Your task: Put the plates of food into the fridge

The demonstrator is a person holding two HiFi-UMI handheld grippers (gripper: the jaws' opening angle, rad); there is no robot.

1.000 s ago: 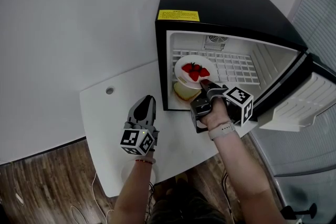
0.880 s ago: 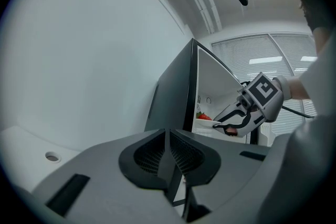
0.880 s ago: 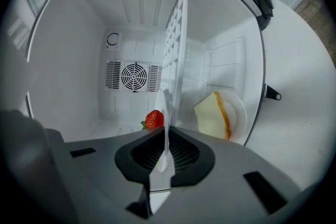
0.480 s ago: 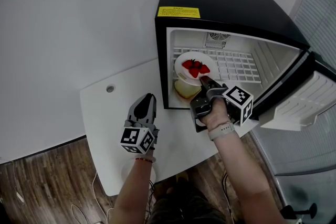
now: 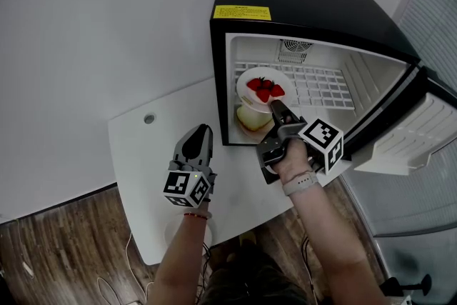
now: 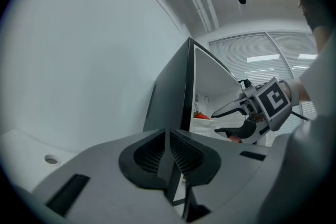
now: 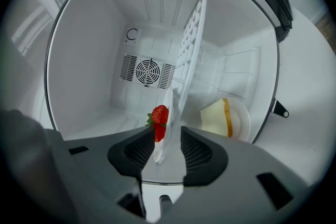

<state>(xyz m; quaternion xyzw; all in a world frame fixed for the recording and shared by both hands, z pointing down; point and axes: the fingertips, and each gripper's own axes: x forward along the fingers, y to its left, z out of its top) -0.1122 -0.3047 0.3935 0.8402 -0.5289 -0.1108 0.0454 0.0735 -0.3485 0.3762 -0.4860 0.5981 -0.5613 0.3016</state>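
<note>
Shelf [image 5: 321, 91]; plate [image 5: 245, 83] inside just-opened hand-held gripper [image 5: 274, 106]

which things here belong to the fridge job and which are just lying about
Job:
- white plate of red strawberries, on wire shelf
- white plate with yellow cake slice, below it
- black mini fridge, door open
- right gripper, jaws just opening, strawberry plate's rim between them

Lying about:
- white table with round hole
- left gripper, shut, idle

Left tongs [image 5: 201, 129] closed; right tongs [image 5: 275, 106] just opening, plate [image 5: 243, 82] rim between.
</note>
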